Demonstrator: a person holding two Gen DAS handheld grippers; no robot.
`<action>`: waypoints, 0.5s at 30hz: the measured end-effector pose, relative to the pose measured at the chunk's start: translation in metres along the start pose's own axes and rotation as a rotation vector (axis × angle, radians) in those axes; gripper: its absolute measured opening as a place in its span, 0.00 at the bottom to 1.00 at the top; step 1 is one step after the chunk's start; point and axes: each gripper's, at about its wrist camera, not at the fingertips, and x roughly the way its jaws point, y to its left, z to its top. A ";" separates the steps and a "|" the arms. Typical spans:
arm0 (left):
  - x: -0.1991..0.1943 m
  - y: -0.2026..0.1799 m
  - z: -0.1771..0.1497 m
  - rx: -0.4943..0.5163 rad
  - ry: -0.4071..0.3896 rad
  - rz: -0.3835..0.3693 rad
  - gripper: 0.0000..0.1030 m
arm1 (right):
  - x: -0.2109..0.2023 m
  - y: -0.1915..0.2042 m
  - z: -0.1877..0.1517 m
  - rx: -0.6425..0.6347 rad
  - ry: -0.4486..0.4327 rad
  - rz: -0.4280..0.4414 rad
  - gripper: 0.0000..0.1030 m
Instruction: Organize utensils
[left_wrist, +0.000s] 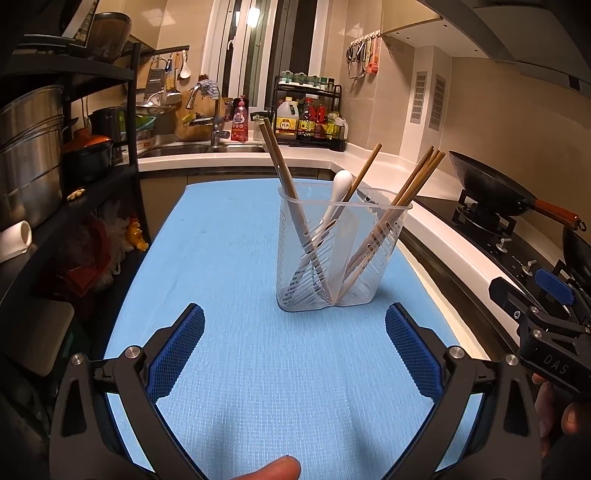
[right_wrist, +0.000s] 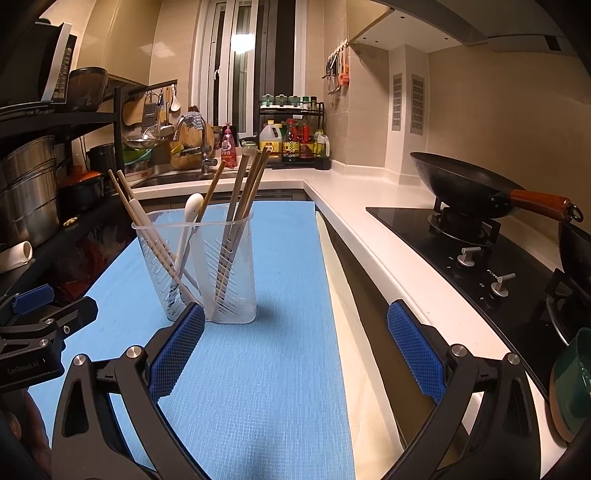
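A clear plastic utensil holder (left_wrist: 338, 254) (right_wrist: 201, 269) stands upright on the blue mat (left_wrist: 236, 302) (right_wrist: 280, 350). It holds several wooden chopsticks (left_wrist: 417, 181) (right_wrist: 249, 192) and a white spoon (left_wrist: 341, 184) (right_wrist: 192, 214), spread over its two compartments. My left gripper (left_wrist: 294, 350) is open above the mat, just short of the holder, with nothing between its blue pads. My right gripper (right_wrist: 295, 350) is also open and empty, to the right of the holder; its left pad (right_wrist: 177, 347) overlaps the holder's base in the view. The right gripper's body (left_wrist: 550, 328) shows at the edge of the left wrist view.
A white counter (right_wrist: 369, 236) runs along the right, with a gas hob (right_wrist: 480, 251) and a black wok (right_wrist: 461, 184). A sink with a tap (left_wrist: 214, 122) and a bottle rack (left_wrist: 310, 118) lie behind. A dark shelf with steel pots (left_wrist: 29, 155) stands at the left. A green bowl (right_wrist: 572, 384) sits near right.
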 end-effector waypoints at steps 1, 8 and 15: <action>0.000 0.000 0.000 0.001 -0.001 0.000 0.93 | 0.000 0.000 0.000 -0.001 -0.001 0.000 0.95; 0.000 -0.002 -0.001 0.004 -0.003 0.000 0.93 | 0.000 0.001 0.000 -0.002 -0.001 0.000 0.95; 0.002 -0.002 0.001 0.008 -0.004 -0.007 0.93 | 0.000 0.001 -0.001 -0.004 -0.001 0.002 0.95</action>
